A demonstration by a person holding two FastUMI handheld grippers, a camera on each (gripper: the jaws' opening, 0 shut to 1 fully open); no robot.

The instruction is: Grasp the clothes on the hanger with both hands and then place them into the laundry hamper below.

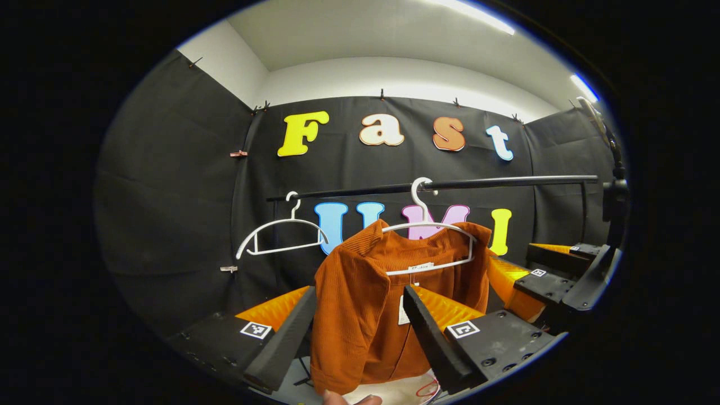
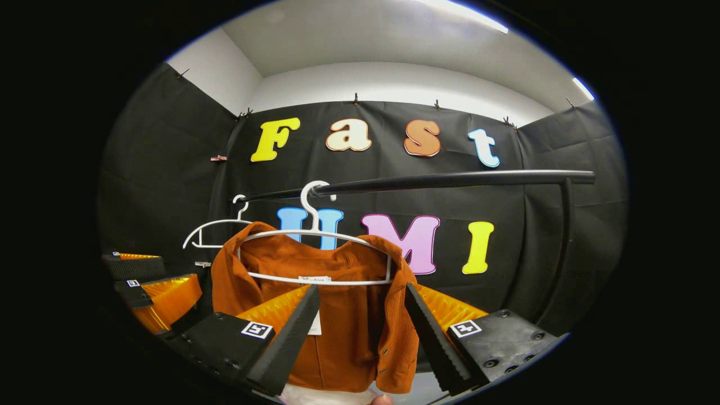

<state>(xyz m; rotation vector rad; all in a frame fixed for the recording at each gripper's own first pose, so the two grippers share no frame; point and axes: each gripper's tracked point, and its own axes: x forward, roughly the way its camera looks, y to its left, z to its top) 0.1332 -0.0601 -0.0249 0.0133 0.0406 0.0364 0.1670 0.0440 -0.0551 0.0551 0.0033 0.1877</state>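
A: Shirt [image 1: 388, 304] hangs centre frame on the white hanger [image 2: 315, 256]. Both grippers, left [image 1: 360, 332] and right [image 2: 360, 332], gape wide, holding nothing.

B: Then close in on each shoulder, pinch together, lift clear.

in your right gripper view, the right gripper [image 2: 360, 332] has its fingers spread wide, framing the rust corduroy shirt [image 2: 332, 315] without touching it. the shirt hangs on a white hanger [image 2: 315, 256] from the black rail [image 2: 450, 180]; an empty white hanger [image 2: 211, 228] hangs farther left, and the left gripper [image 2: 149, 284] sits at your left edge.
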